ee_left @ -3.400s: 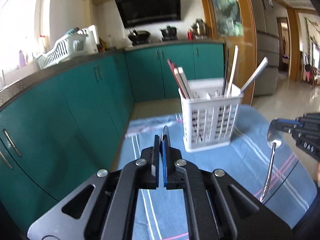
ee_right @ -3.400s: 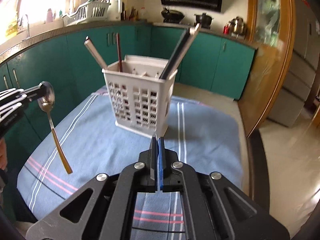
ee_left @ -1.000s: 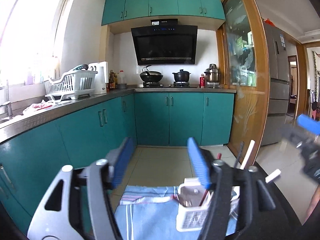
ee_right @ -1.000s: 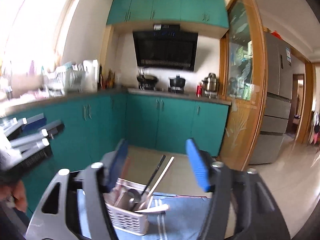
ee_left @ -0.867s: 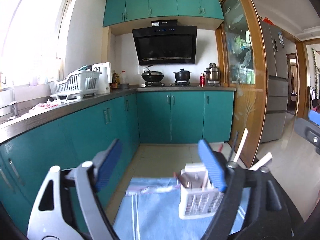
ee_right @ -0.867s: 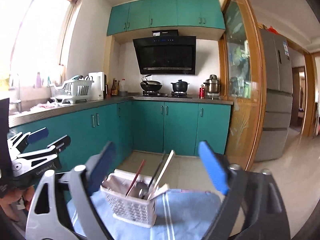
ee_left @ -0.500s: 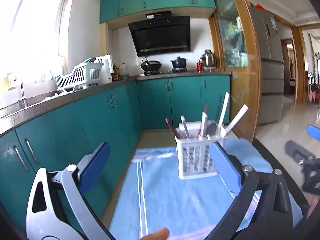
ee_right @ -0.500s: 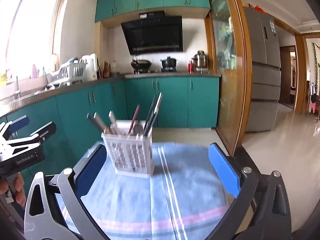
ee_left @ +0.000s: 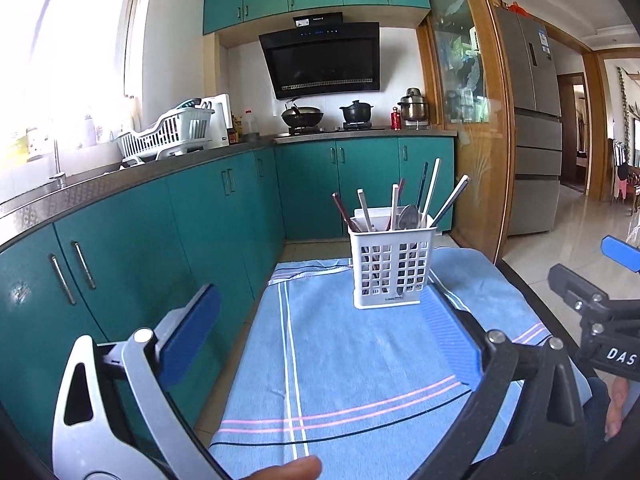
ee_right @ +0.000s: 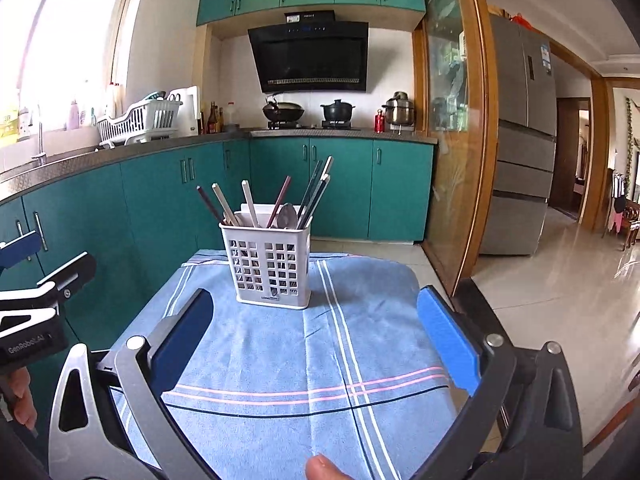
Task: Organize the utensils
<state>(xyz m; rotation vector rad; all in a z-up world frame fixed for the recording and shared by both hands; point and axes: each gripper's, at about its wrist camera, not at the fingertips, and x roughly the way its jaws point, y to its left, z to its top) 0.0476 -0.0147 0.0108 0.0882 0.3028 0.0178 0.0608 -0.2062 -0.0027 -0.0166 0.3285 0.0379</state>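
Utensils all in caddy, both grippers empty

Cloth [ee_left: 360, 360] is bare from left edge to right in both views: no spoon, chopstick or other utensil lies loose on the blue striped fabric covering the table. The left gripper [ee_left: 320, 344] stands wide, its jaws having just been opening, with nothing between them; only cloth shows through the gap. Ahead of it, toward the far end of the table, sits the white caddy [ee_left: 390, 268], upright on the cloth. Out of it stick the utensils [ee_left: 408, 212]: reddish and pale chopsticks leaning left, a spoon bowl-up near the middle, darker and white handles fanning right. The right gripper [ee_right: 316, 344] is likewise wide, its jaws having just been opening, and holds nothing; the caddy stands well beyond its tips.

Judging by this, the sorting looks finished or nearly so. Everything visible is already gathered in the caddy, and nothing is left on the cloth to pick up. Whether the pieces are grouped by compartment inside cannot be told.
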